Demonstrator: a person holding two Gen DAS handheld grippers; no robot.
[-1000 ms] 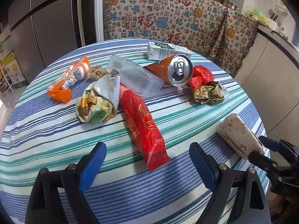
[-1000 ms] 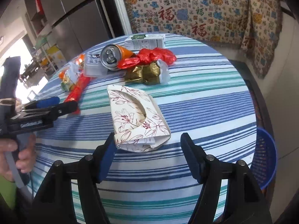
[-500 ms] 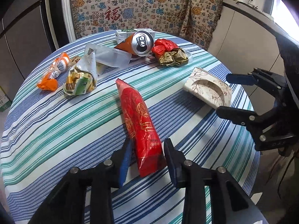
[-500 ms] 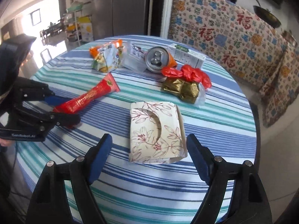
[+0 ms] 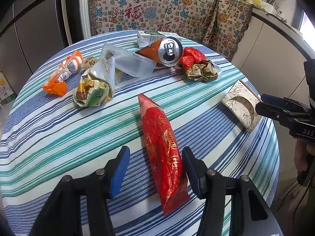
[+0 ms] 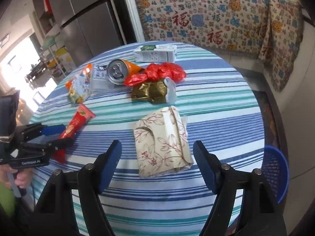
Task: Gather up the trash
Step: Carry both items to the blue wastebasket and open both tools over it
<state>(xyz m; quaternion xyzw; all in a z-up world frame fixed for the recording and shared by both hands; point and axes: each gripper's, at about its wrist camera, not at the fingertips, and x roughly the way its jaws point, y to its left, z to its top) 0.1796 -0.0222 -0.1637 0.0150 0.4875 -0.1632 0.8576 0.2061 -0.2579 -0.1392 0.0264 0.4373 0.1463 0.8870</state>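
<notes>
Trash lies on a round striped table point(image 5: 59, 137). My left gripper point(image 5: 155, 169) is open, its fingers either side of the near end of a long red snack packet point(image 5: 161, 145), also in the right wrist view point(image 6: 75, 124). My right gripper point(image 6: 157, 161) is open and straddles a flattened floral paper box point(image 6: 161, 143), seen at the table's right edge in the left wrist view point(image 5: 242, 106). A blue basket point(image 6: 275, 175) stands on the floor to the right.
Farther back lie an orange can point(image 5: 169, 51), a milk carton point(image 5: 153, 37), red plastic point(image 5: 192, 56), gold foil wrappers point(image 5: 202, 71), a clear pouch point(image 5: 130, 61), a crumpled snack bag point(image 5: 96, 88) and an orange wrapper point(image 5: 63, 74). A patterned cloth hangs behind.
My left gripper shut around the red packet half a second ago and now stands open again around it. The right gripper stays open over the floral box.
</notes>
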